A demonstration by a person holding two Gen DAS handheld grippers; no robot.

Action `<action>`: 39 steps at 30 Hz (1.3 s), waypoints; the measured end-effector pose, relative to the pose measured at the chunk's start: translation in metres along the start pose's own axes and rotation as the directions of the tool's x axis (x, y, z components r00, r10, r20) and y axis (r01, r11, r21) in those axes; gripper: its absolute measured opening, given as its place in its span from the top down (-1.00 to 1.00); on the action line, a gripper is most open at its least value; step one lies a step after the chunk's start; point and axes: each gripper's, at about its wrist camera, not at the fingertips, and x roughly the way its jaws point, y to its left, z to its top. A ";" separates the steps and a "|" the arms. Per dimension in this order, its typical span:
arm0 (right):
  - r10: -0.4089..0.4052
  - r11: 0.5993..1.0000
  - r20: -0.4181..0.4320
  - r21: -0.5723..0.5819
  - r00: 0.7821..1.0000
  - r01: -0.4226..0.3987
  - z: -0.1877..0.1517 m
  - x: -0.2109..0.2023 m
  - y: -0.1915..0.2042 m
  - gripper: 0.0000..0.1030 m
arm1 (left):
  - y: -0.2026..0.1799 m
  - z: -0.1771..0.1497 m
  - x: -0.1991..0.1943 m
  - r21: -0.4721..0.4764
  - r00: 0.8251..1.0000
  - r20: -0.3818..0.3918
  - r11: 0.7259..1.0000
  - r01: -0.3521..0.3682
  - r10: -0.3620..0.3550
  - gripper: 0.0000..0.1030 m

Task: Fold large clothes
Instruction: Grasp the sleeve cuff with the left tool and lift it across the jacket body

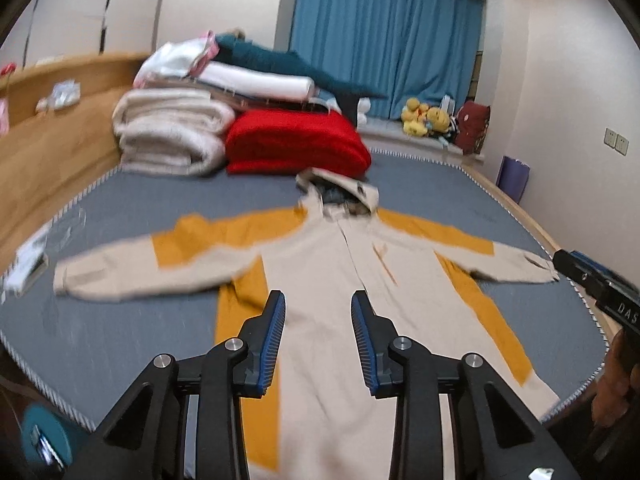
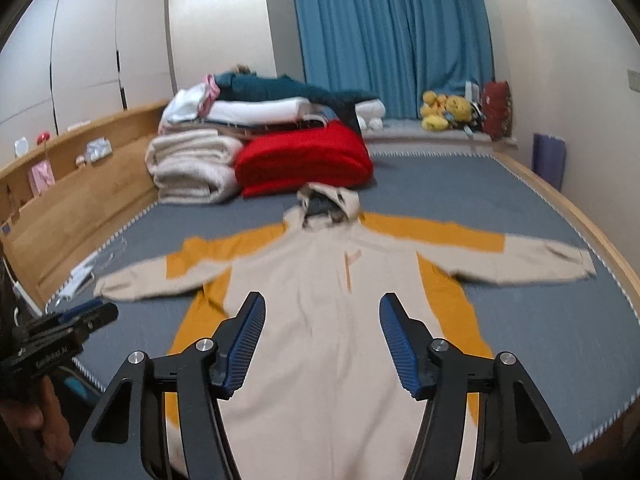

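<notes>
The hooded coat (image 1: 332, 264), beige with mustard-yellow panels, lies flat and face up on the grey bed (image 1: 132, 320). Both sleeves are spread outward to either side of the body. The hood (image 1: 340, 192) points toward the far end of the bed, and the hem runs toward the cameras.

Beyond the coat's hood, a red folded blanket (image 1: 296, 144) rests on the bed. Just beside the coat's far left, a stack of cream folded blankets (image 1: 168, 132) sits against the wooden headboard ledge (image 1: 52, 148), with white and teal textiles piled on top. Farther behind the coat hangs a blue curtain (image 1: 384, 32), with yellow plush toys (image 1: 424, 116) on the sill below it.

Left tongs (image 1: 318, 312): the jaws stand at a narrow gap above the coat's lower body. Nothing is between the blue ribbed pads (image 1: 276, 328); the fabric seen there lies below, on the bed.

Right tongs (image 2: 322, 316): the jaws stand at a moderate gap, wider than the left, above the coat's centre front. Nothing is gripped between them.

In the left wrist view, the right tongs' housing shows past the coat's sleeve cuff at the frame edge. In the right wrist view, the left tongs' housing shows near the opposite cuff. Both views are motion-blurred.
</notes>
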 end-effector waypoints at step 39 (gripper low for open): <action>0.083 0.984 -0.125 -0.144 0.989 -0.101 0.081 0.290 0.016 -0.97 | 0.498 -0.089 0.208 -0.570 0.877 -0.402 0.678 -0.464 0.262 0.25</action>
